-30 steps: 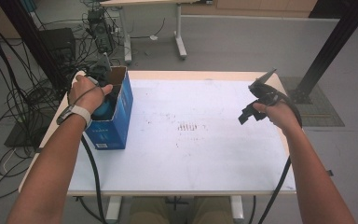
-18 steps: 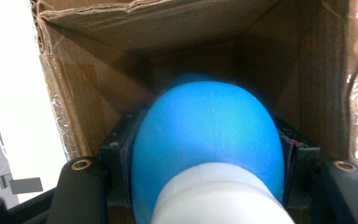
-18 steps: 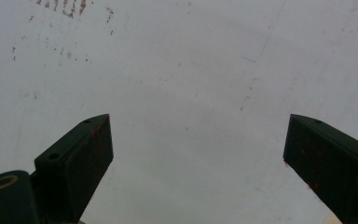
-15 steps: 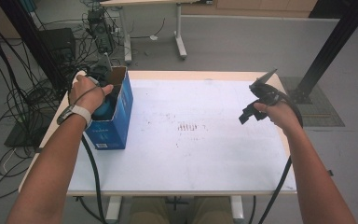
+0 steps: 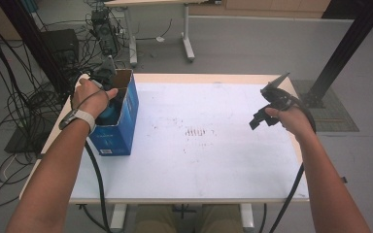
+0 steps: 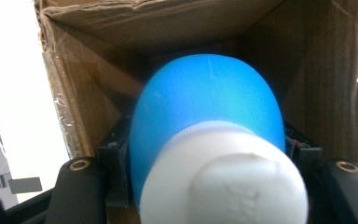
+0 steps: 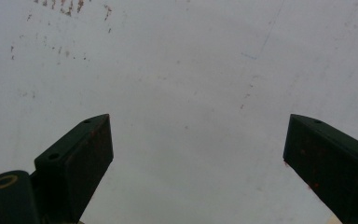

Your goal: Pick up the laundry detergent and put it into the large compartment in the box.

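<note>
While inside the blue cardboard box (image 5: 119,124) | blue bottle (image 6: 205,107), white cap (image 6: 233,177): light, smooth, slippery | left gripper (image 5: 108,73) jaws clasp body, have just eased slightly | right gripper (image 5: 267,109) jaws apart, empty over counter (image 5: 199,160).

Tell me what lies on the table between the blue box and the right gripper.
Nothing stands there: in the high view only bare white table with faint reddish marks separates the blue box from the right gripper.

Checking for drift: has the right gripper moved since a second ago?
No. The right gripper sits at the same spot near the table's right edge, fingers open.
</note>
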The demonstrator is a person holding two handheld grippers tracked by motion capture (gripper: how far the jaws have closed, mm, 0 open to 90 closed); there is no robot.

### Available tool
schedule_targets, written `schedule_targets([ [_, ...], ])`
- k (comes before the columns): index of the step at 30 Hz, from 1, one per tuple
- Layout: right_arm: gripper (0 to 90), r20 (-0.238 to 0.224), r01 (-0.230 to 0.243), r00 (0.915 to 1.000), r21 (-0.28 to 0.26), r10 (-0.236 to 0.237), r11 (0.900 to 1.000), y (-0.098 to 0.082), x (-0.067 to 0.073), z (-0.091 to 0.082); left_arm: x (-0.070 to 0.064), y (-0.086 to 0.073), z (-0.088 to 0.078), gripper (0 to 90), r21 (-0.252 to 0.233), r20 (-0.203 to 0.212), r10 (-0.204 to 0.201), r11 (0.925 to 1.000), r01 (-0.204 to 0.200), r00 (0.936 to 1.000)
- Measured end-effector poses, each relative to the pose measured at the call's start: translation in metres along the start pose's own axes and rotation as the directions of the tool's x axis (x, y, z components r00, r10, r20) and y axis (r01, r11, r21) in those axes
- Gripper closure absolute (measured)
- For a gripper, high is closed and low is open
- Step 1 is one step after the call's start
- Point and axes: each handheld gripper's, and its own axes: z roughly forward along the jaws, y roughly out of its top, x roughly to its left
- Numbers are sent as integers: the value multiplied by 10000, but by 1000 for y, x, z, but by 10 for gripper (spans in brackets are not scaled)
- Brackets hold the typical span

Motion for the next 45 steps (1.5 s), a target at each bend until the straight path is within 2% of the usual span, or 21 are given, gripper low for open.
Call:
schedule_targets([
  [4, 81, 3, -16, 10000, -4, 16, 10000, 0, 0, 1, 2, 1, 1, 284, 56, 176, 158, 9999, -159, 9997],
  [8, 80, 10, 33, 10000, -17, -33, 10000, 0, 1, 0, 1, 1, 0, 280, 32, 171, 198, 9998, -198, 9997],
  [21, 80, 7, 79, 10000, -12, -79, 10000, 1, 3, 0, 13, 1, -10, 275, 67, 659, 138, 9999, -143, 9977],
  [23, 80, 7, 84, 10000, -13, -84, 10000, 1, 4, 0, 11, 1, -13, 267, 80, 580, 85, 9999, -90, 9983],
  [24, 80, 13, 88, 10000, -11, -88, 10000, 1, 4, 0, 10, 1, -15, 223, 61, 496, 76, 10000, -79, 9987],
  [25, 80, 12, 90, 10000, -4, -90, 10000, 1, 4, 0, 12, 1, -18, 223, 14, 607, 35, 10000, -36, 9982],
  [28, 80, 19, 111, 9999, -20, -111, 9999, 1, 4, -1, 13, -1, -27, 137, -115, 608, 0, 9999, 7, 9982],
  [33, 80, -6, 142, 9999, -34, -142, 9999, 1, 6, -1, 12, -3, -38, 138, -236, 533, 113, 9997, -100, 9985],
  [41, 80, 24, 147, 9999, -75, -146, 9999, -2, 7, -4, 16, -6, -49, 120, -286, 707, 165, 9995, -145, 9974],
  [45, 80, 43, 163, 9999, -113, -163, 9998, -3, 8, -5, 15, -8, -57, 100, -336, 647, 236, 9992, -214, 9976],
])
